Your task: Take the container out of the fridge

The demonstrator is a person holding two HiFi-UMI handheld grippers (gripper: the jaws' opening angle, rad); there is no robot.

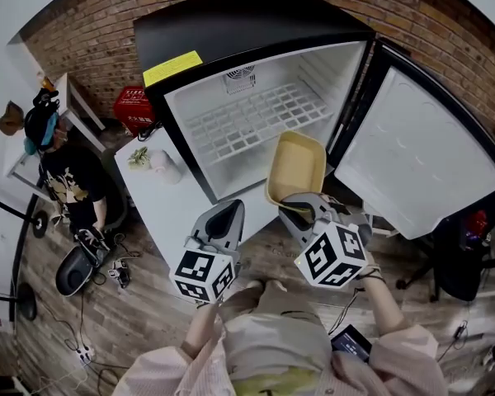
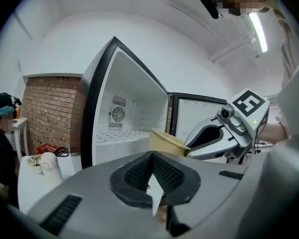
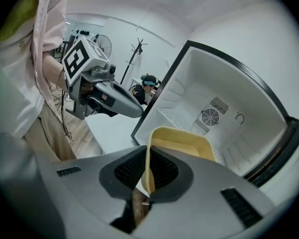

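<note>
The container (image 1: 295,167), a shallow beige tub with smooth walls and rounded corners, was clear of the fridge (image 1: 231,31), just in front of its open compartment and white wire-grid shelf (image 1: 256,118). The right gripper (image 1: 295,209) was clamped on its thin wall. The left gripper (image 1: 224,214) was closed with nothing in it. Removal appeared essentially complete, and only setting the container down remained.

My right gripper (image 1: 295,210) hides the container (image 1: 297,165) bottom edge in head view. Print on the fridge (image 1: 256,23) yellow label (image 1: 172,68) too small to read. Can't tell what the small items (image 1: 153,161) on the white table (image 1: 177,213) are. The bystander (image 2: 0,156) is cut by the frame edge.
</note>
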